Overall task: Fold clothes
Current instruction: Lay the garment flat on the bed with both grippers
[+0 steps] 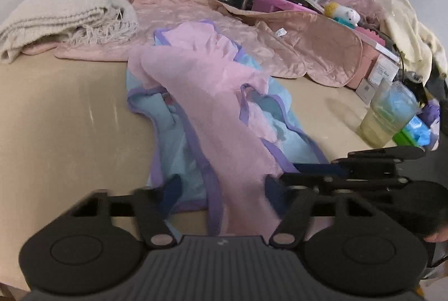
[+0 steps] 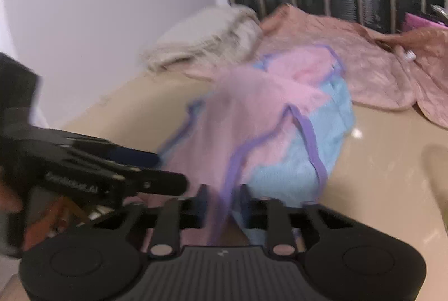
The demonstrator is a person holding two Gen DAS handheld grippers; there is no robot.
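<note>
Garment: a pink and light-blue garment with purple trim (image 1: 207, 94) is lying crumpled on the beige tabletop (image 1: 61, 110), running from the middle of the table down to its near edge, where both grippers are meeting it.
Surroundings, far edge: a cream fringed knit blanket (image 1: 61, 13) is sitting folded at the far left corner; a pink quilted satin jacket (image 1: 252, 29) is spreading along the far edge, its hem touching the garment's far end.
Surroundings, right edge: a clear plastic measuring cup (image 1: 389, 116), stacked boxes (image 1: 372, 77) and a small plush toy (image 1: 343, 11) are crowding that side, near the garment but apart from it.
Left gripper: the left gripper (image 1: 221, 189) is pointing down at the near edge with its jaws standing narrowly apart; pink cloth and a purple-trimmed strip are lying between them, and firm pinching cannot be told.
Right gripper: the right gripper (image 2: 222, 197) is angling down beside it, jaws nearly closed and holding the purple-trimmed hem.
View differences: the left wrist view is showing the right-edge clutter and the right gripper from the side; the right wrist view, blurred, is showing the left gripper (image 2: 168, 178) entering from the left over the garment.
</note>
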